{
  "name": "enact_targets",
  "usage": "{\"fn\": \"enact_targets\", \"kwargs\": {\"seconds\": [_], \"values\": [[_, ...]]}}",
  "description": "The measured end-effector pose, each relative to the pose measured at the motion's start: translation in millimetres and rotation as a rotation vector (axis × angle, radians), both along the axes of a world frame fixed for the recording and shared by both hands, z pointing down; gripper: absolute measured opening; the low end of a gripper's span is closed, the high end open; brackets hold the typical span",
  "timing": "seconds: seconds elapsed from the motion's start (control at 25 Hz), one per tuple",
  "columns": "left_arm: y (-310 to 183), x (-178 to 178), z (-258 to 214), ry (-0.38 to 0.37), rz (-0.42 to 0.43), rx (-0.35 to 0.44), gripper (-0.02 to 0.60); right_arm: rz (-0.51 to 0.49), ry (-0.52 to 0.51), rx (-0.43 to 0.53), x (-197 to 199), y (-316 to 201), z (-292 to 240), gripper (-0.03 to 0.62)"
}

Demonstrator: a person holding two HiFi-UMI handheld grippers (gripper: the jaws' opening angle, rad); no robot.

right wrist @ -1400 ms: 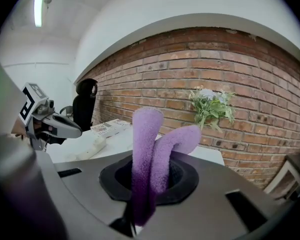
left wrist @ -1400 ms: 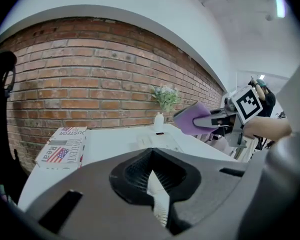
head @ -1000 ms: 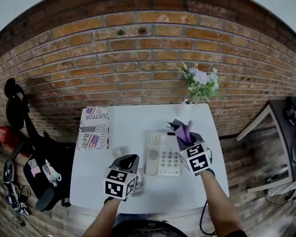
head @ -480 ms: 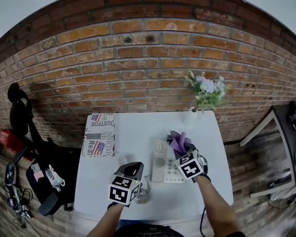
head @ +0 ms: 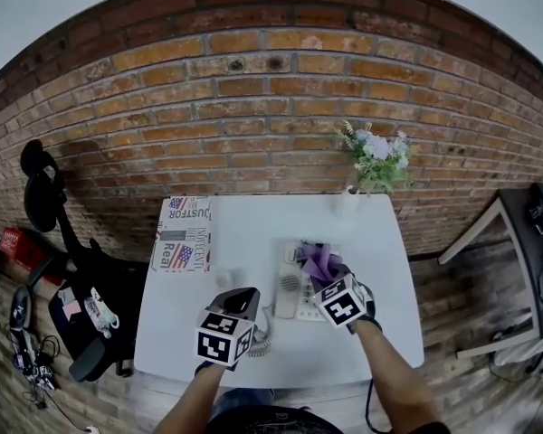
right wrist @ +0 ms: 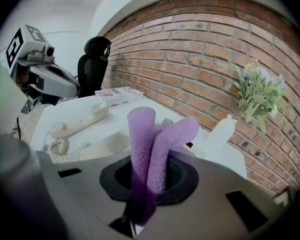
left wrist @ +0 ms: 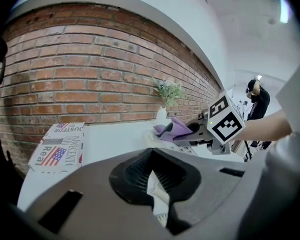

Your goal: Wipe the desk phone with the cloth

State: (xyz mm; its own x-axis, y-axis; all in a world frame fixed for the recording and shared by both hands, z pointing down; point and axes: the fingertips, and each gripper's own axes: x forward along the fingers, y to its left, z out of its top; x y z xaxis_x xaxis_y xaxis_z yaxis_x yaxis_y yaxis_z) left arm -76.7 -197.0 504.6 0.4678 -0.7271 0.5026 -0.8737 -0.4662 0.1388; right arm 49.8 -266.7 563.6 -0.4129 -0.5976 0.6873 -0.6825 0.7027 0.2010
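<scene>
An office chair point(head: 38, 188) stands on the floor at the far left, against the brick wall point(head: 253, 107). On the left edge of the white worktop point(head: 253, 220) lies a flat box point(head: 183, 233) printed with flags and letters.

Near the front edge, the left gripper point(head: 239, 301) is held above the worktop. Its tongs are clenched, with only a thin white strip between them, and I cannot tell what that strip is.

In the right gripper view the handset point(right wrist: 80, 121) lies off the base on the worktop. Its coiled cord point(right wrist: 57, 146) is just beside it. The desk phone point(head: 294, 287) sits right of the left gripper, about in the middle of the worktop.

The purple cloth point(head: 319, 262) is on top of the phone, over the keypad. The right gripper point(head: 328, 278) has its tongs closed tightly on the cloth, whose folds stick out forward past the tips.

Behind the phone, near the wall, stands a white vase point(head: 347, 202) with pale flowers point(head: 376, 156). It is well apart from the cloth.
</scene>
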Motion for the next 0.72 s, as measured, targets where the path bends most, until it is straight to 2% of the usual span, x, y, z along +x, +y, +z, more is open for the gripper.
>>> {"fn": "enact_targets", "kwargs": {"seconds": [0.24, 0.72], "values": [[17.3, 3.8, -3.3, 0.022, -0.023, 0.001, 0.005, -0.022, -0.009, -0.034, -2.5, 27.1, 6.1, 0.048], [52.0, 16.0, -9.2, 0.008, -0.035, 0.008, 0.006, -0.103, 0.005, -0.093, 0.3, 86.9, 20.2, 0.048]]}}
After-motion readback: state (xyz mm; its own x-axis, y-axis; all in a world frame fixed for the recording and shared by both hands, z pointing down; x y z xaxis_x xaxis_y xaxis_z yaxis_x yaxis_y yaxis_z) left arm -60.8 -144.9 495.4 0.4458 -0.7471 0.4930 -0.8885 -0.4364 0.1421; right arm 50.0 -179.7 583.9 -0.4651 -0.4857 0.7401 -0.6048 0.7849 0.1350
